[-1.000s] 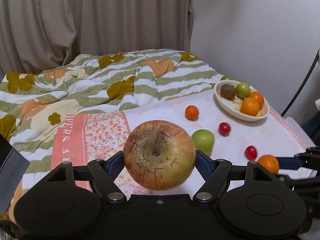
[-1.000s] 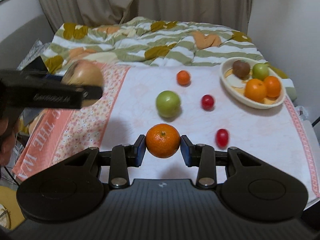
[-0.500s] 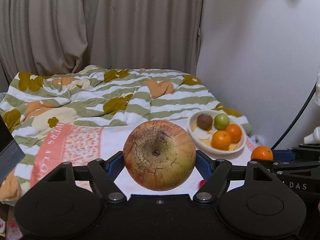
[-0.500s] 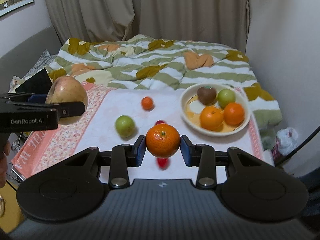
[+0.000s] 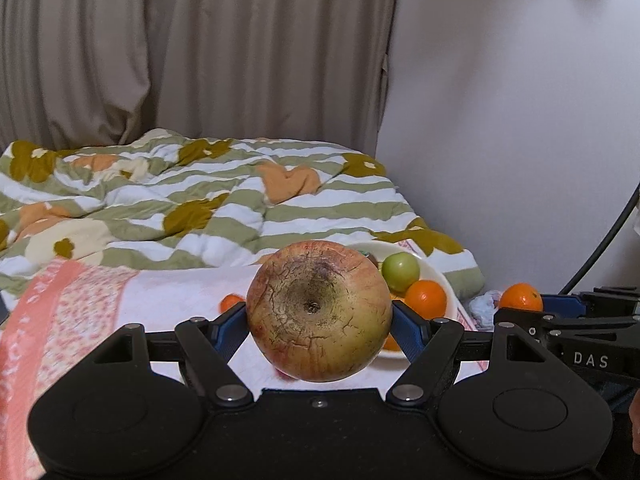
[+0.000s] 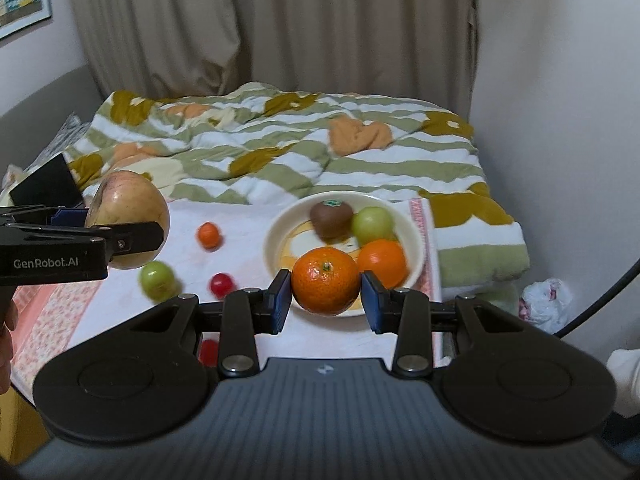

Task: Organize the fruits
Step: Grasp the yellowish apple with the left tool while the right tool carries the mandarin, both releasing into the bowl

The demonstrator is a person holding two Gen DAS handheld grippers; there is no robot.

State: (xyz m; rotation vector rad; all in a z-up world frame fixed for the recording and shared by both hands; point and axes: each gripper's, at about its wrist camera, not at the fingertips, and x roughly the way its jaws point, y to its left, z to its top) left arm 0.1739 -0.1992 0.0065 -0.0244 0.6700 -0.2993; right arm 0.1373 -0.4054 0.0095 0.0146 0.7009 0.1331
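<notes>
My left gripper [image 5: 319, 322] is shut on a large yellow-red apple [image 5: 319, 312] and holds it in the air; it also shows at the left of the right wrist view [image 6: 127, 225]. My right gripper [image 6: 326, 294] is shut on a mandarin [image 6: 326, 282], held just before the cream bowl [image 6: 416, 236]. The bowl holds a kiwi [image 6: 331, 219], a green fruit [image 6: 374, 225] and an orange [image 6: 382, 262]. On the white cloth lie a small orange [image 6: 208, 235], a green apple [image 6: 157, 280] and two red fruits [image 6: 221, 284].
A striped flowered quilt [image 6: 280, 148] covers the bed behind the cloth. A white wall stands on the right. A crumpled white bag [image 6: 546, 300] lies on the floor at the right. A dark tablet-like object [image 6: 46, 186] sits at the left.
Both grippers have risen and moved forward toward the bowl with their fruit. The bowl now sits close behind the mandarin; loose fruits have slipped lower and left in view.
</notes>
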